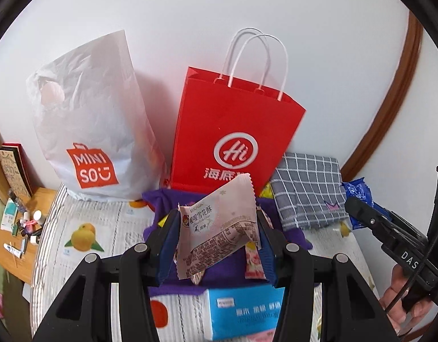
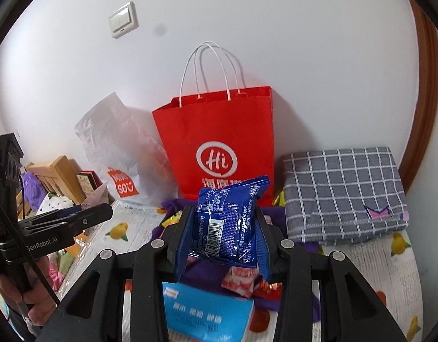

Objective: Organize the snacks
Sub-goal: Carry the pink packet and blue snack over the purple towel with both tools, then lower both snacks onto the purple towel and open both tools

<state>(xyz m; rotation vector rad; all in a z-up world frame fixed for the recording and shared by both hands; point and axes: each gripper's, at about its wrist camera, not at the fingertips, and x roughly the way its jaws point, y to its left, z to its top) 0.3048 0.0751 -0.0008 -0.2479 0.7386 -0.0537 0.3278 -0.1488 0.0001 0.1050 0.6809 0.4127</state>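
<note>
Left wrist view
- My left gripper (image 1: 217, 238): jaws drawn in to a narrow gap, both blue pads pressed on the pink snack packet (image 1: 219, 228).
- Pink snack packet: clamped by its sides, tilted, raised clear of the purple cloth (image 1: 219, 276) below it.
- Red paper bag (image 1: 233, 134): upright against the wall, mouth open, white handles up, directly beyond the packet.
- White plastic bag (image 1: 90, 131): stands just left of the red bag, touching the wall.
- Checked grey fabric (image 1: 307, 191): folded, lies right of the red bag.
- Blue tissue pack (image 1: 241, 310): lies on the fruit-print cover (image 1: 85, 242), near the bottom edge, below my fingers.
- My right gripper (image 1: 358, 208): visible at the right edge, a blue wrapper between its fingers.

Right wrist view
- My right gripper (image 2: 226, 236): jaws nearly together, pads pressed on the blue snack packet (image 2: 230, 225).
- Blue snack packet: gripped by its sides, barcode facing the camera, held above loose wrapped sweets (image 2: 239, 285) on the purple cloth (image 2: 276, 216).
- Red paper bag (image 2: 219, 142): upright just behind the packet, mouth open.
- Checked grey fabric (image 2: 344, 193): right of the red bag.
- My left gripper (image 2: 85, 216): at the left edge, a hand (image 2: 34, 293) around its grip; the pink packet shows at its tip.
</note>
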